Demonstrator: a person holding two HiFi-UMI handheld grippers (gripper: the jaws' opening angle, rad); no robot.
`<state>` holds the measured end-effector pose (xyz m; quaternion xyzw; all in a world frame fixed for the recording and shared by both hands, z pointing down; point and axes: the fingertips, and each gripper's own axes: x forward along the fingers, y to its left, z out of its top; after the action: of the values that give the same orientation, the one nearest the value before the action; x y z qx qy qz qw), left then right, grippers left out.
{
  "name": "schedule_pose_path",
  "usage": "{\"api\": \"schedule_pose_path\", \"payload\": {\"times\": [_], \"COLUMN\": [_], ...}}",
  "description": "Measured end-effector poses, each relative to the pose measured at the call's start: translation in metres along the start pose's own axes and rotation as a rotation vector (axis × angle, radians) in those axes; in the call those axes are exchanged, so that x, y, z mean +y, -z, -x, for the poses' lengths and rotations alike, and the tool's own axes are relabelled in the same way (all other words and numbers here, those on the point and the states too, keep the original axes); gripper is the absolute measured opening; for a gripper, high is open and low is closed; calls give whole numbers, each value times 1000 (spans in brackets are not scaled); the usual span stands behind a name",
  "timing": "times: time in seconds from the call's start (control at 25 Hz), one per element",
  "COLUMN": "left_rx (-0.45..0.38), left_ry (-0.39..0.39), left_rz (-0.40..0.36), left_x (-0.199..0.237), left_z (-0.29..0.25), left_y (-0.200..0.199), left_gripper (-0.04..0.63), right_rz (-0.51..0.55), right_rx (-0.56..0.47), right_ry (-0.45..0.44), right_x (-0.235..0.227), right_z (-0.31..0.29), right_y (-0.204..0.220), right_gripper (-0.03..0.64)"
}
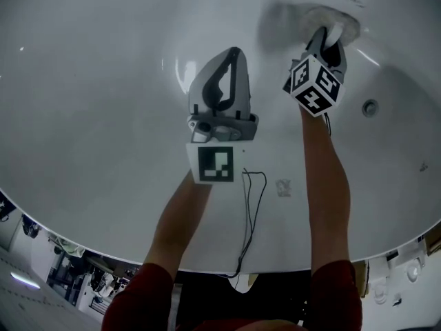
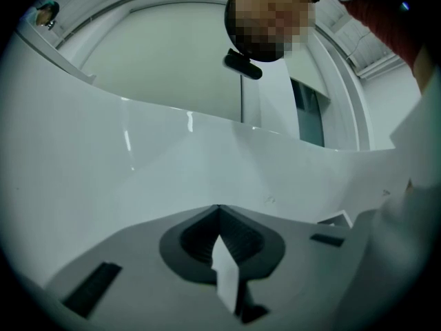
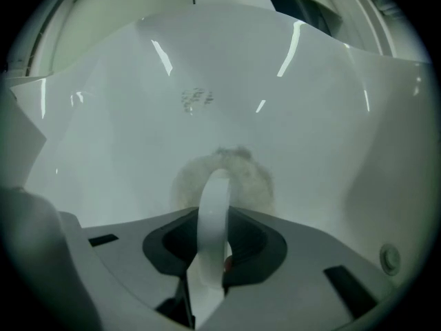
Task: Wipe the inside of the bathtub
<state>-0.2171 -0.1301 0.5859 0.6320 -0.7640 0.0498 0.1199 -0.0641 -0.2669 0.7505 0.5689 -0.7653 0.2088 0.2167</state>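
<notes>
left gripper (image 1: 231,55): jaws together, holding nothing, hanging over the tub's near slope.
right gripper (image 1: 329,38): clenched on the white strap of a fluffy round wiping pad (image 3: 256,179).
pad: pressed to the far wall of the white bathtub (image 1: 103,81), near its round fitting (image 1: 371,107).
step: wiping, by the look of it.
next: sweep the pad along, keeping pressure through the curve.
tub: glossy, no dirt visible.

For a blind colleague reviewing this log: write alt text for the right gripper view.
The right gripper has its fingers shut on the white loop handle of a round fluffy scrubber held against the white bathtub wall. A small round fitting sits in the tub at lower right.
</notes>
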Motion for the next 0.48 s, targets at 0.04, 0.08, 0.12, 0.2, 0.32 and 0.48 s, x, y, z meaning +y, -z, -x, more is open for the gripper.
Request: {"api": "schedule_pose_path", "payload": {"times": [0.04,0.08,0.12,0.2,0.32,0.48], "left_rx": [1,2,4,10,19,34], "left_ry": [-7,-15,-23,-41,-65,-105], "left_rz": [-1,-1,0,4,8,16], "left_x": [12,24,35,55,86,124], "left_z": [3,6,9,16,29,43], "left_y": [0,1,1,4,10,14], "left_gripper": [15,15,16,15,15,15], "right_rz": [6,10,13,19,27,68], "right_rx": [0,0,-1,-4,-4,6], "right_ry": [-7,-14,-22,-37,-67,-148], "right_x": [14,27,39,64,106,167], "right_z": [-1,-1,-2,-1,-2,-4], "right_y": [1,2,4,7,14,22], "right_gripper": [94,94,94,94,94,94]}}
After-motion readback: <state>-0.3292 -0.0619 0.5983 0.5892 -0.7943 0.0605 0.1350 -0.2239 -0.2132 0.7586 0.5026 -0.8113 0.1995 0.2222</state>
